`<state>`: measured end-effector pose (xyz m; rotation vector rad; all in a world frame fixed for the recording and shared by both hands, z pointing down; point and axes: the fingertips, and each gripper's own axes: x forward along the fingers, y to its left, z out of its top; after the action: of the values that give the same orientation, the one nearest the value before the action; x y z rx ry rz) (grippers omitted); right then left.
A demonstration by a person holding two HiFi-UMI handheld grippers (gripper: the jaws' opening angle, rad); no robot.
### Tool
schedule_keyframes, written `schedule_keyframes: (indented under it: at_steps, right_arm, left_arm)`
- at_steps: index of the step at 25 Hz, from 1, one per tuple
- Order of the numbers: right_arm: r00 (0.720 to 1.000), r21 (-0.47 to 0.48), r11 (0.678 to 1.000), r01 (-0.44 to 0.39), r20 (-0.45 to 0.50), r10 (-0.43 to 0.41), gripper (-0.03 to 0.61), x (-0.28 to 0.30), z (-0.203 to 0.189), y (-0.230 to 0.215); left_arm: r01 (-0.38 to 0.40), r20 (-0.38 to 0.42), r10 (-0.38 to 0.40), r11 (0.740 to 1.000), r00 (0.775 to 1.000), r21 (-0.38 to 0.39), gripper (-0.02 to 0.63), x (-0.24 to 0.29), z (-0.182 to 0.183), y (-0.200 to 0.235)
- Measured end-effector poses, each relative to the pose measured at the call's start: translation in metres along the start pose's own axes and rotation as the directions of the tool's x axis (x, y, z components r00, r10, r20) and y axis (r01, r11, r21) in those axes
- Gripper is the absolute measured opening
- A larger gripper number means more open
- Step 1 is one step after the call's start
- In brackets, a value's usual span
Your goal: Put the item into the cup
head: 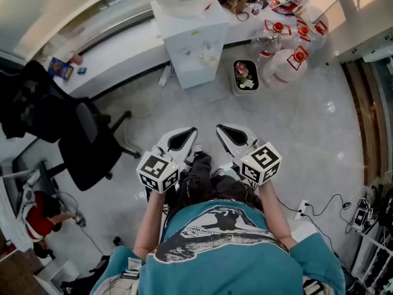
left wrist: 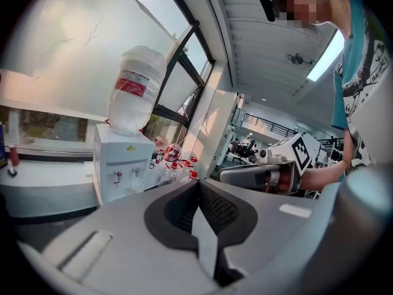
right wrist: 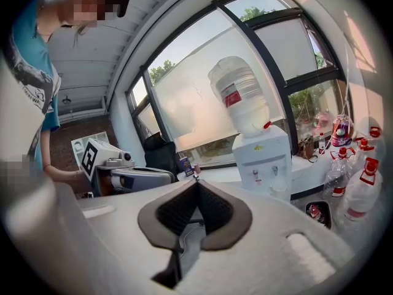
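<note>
The left tool [head: 191,132] and right tool [head: 221,129] are clenched on nothing, side by side at centre frame. No cup shows, so they are probably just waiting.

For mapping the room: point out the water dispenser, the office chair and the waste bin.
water dispenser [right wrist: 265,160]: right gripper view, white front panel.
office chair [head: 92,151]: head view, black seat.
waste bin [head: 245,93]: head view, near rim.

The floor [head: 307,128] is finished in glossy, polished stone. The water dispenser [head: 198,49] is made of smooth white plastic, its bottle [left wrist: 134,91] of translucent plastic. The left gripper [left wrist: 198,183] and right gripper [right wrist: 196,183] are shelled in matt grey plastic, with dark ribbed pads [left wrist: 216,209]. The shirt [head: 227,251] is made of teal cloth.
</note>
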<state>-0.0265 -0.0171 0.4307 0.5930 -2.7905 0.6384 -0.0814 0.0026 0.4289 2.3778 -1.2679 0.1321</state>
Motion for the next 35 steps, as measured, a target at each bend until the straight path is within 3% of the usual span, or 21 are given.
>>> schedule_keyframes:
  at_steps: [19,35]
  right_arm:
    - [0.995,-0.027,0.999,-0.030,0.097,0.033,-0.005,-0.076,-0.008,0.024]
    - [0.992,-0.077,0.996,-0.051,0.115,0.060,-0.002,-0.141,-0.034,0.057]
  left_arm:
    - [0.022,-0.007,-0.021,0.998,1.000,0.059,0.011,0.000,-0.016,-0.099]
    - [0.041,0.007,-0.042,0.994,0.999,0.101,0.012,-0.009,-0.043,-0.180]
